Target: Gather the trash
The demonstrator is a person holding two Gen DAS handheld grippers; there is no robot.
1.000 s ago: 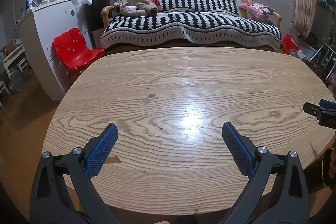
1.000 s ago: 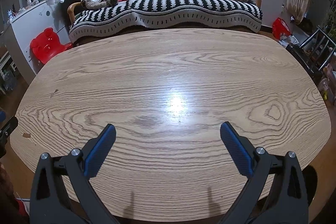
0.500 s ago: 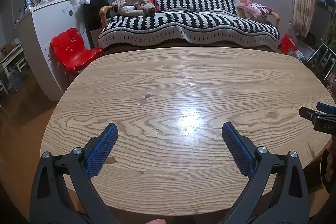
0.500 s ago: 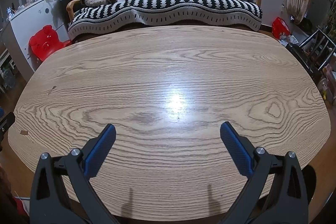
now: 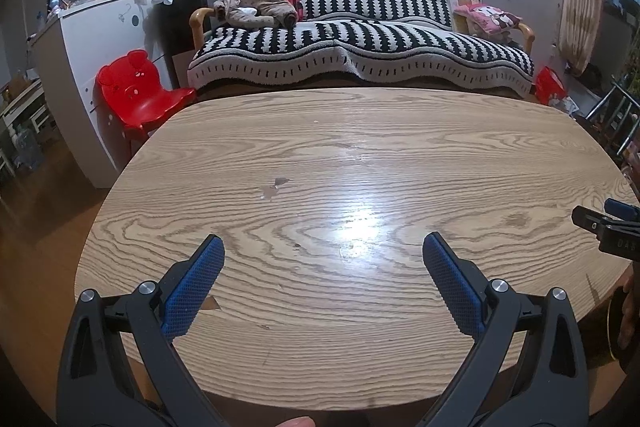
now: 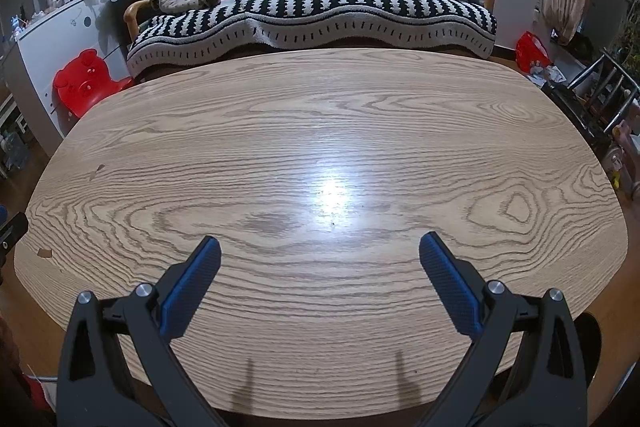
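Note:
My left gripper (image 5: 322, 247) is open and empty above the near edge of an oval wooden table (image 5: 460, 147). My right gripper (image 6: 320, 247) is open and empty above the same table (image 6: 400, 115); its tip also shows at the right edge of the left wrist view (image 5: 608, 227). I see no trash item on the table. The surface shows only small chips (image 5: 276, 187) and a torn spot near the left edge (image 6: 44, 253).
A black-and-white striped sofa (image 5: 360, 43) stands behind the table, with clothes (image 5: 256, 7) and a pink cushion (image 5: 488, 17) on it. A red child chair (image 5: 140, 91) and a white cabinet (image 5: 92, 39) are at the left. A red bag (image 6: 530, 53) and metal chair (image 6: 600, 95) are at the right.
Both grippers have drawn back and risen slightly, so more of the table's near edge shows. Both stay open and empty.

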